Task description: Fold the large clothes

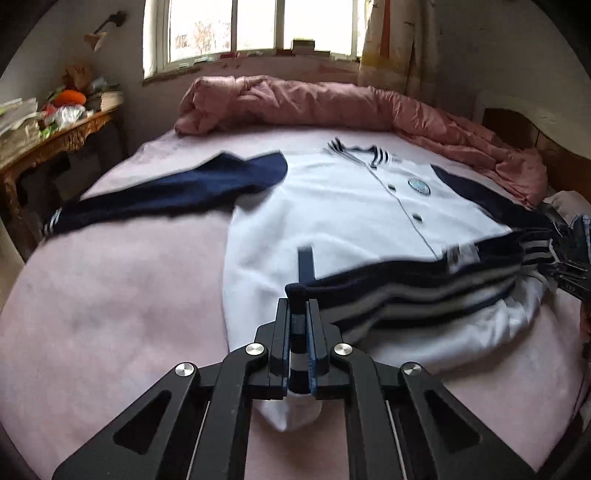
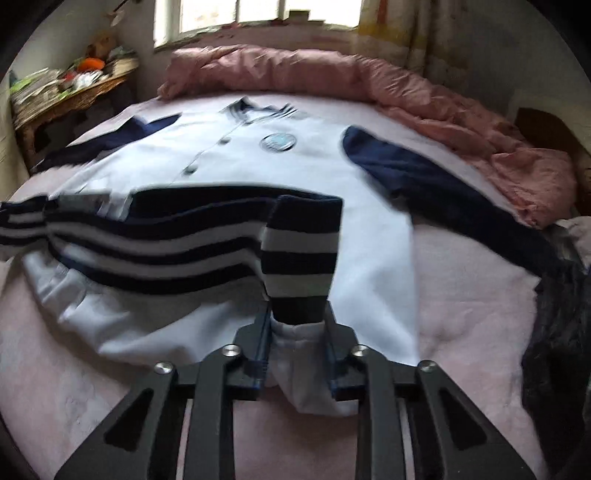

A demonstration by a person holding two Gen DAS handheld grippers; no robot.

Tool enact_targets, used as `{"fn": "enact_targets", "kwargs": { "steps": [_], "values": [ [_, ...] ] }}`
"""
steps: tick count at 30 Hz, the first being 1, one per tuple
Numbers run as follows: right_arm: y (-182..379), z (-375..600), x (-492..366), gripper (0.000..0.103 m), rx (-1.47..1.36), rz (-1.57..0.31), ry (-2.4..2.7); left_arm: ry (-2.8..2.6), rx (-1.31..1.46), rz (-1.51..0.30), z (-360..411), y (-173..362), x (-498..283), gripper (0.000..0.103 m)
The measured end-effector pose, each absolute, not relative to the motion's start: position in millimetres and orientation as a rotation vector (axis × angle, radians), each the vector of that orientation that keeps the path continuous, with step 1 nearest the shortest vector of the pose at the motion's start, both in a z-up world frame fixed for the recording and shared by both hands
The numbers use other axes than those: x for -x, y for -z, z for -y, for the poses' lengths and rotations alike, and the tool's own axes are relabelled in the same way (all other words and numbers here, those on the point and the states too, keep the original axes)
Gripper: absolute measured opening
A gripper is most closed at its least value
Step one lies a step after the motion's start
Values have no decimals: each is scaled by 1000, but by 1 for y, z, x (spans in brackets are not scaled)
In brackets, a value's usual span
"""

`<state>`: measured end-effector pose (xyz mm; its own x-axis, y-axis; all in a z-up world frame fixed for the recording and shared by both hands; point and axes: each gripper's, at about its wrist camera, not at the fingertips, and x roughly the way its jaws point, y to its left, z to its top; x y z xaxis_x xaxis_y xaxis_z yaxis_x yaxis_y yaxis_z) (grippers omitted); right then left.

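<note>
A white jacket [image 1: 332, 206] with navy sleeves and a navy-and-white striped hem lies face up on the pink bed [image 1: 110, 314], collar toward the window. My left gripper [image 1: 298, 314] is shut on the hem's left corner, striped band [image 1: 406, 291] pinched between the pads and lifted. In the right wrist view the same jacket [image 2: 258, 173] spreads ahead, and my right gripper [image 2: 298, 321] is shut on the hem's right corner, where the striped band [image 2: 299, 254] stands up between the fingers. The right gripper [image 1: 570, 258] shows at the far right of the left wrist view.
A rumpled pink quilt [image 1: 332, 103] runs along the bed's far and right sides under a window [image 1: 255, 26]. A carved wooden side table [image 1: 48, 136] piled with clutter stands at the left. Dark cloth [image 2: 554, 332] lies at the bed's right edge.
</note>
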<state>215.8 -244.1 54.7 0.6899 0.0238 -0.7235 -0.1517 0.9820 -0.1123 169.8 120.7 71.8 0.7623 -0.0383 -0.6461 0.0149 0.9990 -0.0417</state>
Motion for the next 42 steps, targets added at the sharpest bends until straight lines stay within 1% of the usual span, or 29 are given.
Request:
{"fn": "enact_targets", "kwargs": {
  "steps": [4, 6, 9, 11, 12, 13, 14, 15, 16, 17, 18, 19, 21, 22, 23, 24, 25, 27, 28, 29, 30, 31, 32, 33, 35, 37, 38, 41, 42],
  "values": [
    [-64, 262, -226, 14, 67, -761, -47, 67, 60, -641, -126, -87, -203, 5],
    [-61, 265, -230, 13, 55, -765, -28, 63, 74, -646, -132, -80, -216, 5],
    [-48, 264, -240, 13, 69, -813, -16, 36, 11, -642, -130, -62, -227, 5],
    [-43, 265, -243, 14, 61, -824, 2, -8, -16, -635, -131, -48, -230, 13],
    [-42, 264, -244, 15, 58, -825, 14, -49, -14, -654, -133, -41, -234, 25],
    [-42, 263, -245, 17, 57, -823, 27, -101, -1, -693, -135, -33, -236, 41],
    [-42, 263, -242, 26, 60, -820, 50, -101, 15, -722, -137, -29, -237, 44],
    [-44, 264, -239, 36, 68, -810, 71, -78, 27, -727, -138, -29, -234, 46],
    [-45, 264, -235, 41, 78, -796, 80, -51, 37, -722, -138, -33, -229, 51],
    [-48, 266, -231, 51, 91, -778, 88, -41, 42, -717, -137, -37, -224, 56],
    [-50, 268, -228, 57, 92, -770, 90, -32, 53, -711, -136, -41, -218, 69],
    [-52, 272, -225, 59, 79, -766, 81, -19, 67, -708, -136, -45, -211, 78],
    [-53, 284, -220, 64, 8, -788, 56, -11, 92, -742, -135, -49, -199, 80],
    [-53, 289, -217, 66, -27, -809, 52, -18, 127, -794, -137, -48, -193, 81],
    [-52, 293, -214, 71, -72, -843, 48, -16, 166, -834, -138, -45, -188, 82],
    [-50, 295, -210, 74, -101, -866, 35, -1, 195, -853, -137, -41, -184, 82],
    [-49, 295, -206, 74, -114, -877, -1, -5, 196, -864, -137, -38, -181, 82],
    [-45, 286, -207, 74, -49, -892, -17, -77, 122, -876, -132, -34, -179, 81],
    [-43, 282, -209, 74, -13, -892, 0, -105, 84, -876, -131, -32, -182, 76],
    [-42, 279, -211, 74, 11, -890, 13, -112, 69, -872, -131, -31, -181, 66],
    [-40, 277, -212, 69, 22, -892, 13, -115, 67, -873, -132, -30, -182, 34],
    [-41, 276, -212, 59, 18, -889, 9, -143, 65, -867, -135, -29, -182, 7],
    [-42, 277, -211, 25, 24, -879, 30, -168, 70, -839, -139, -32, -180, 6],
    [-46, 277, -207, 11, 44, -838, 86, -166, 100, -795, -142, -38, -175, 5],
    [-64, 273, -194, 6, 38, -718, 84, -182, 104, -734, -143, -51, -167, 5],
    [-72, 269, -193, 6, 75, -683, 108, -225, 60, -703, -141, -54, -167, 4],
    [-66, 271, -199, 6, 76, -716, 130, -224, 62, -729, -142, -50, -171, 4],
    [-28, 290, -223, 6, -26, -917, 137, -221, 100, -863, -153, -20, -187, 5],
    [-22, 294, -225, 6, -57, -934, 132, -220, 109, -899, -155, -11, -190, 6]
  ]
}}
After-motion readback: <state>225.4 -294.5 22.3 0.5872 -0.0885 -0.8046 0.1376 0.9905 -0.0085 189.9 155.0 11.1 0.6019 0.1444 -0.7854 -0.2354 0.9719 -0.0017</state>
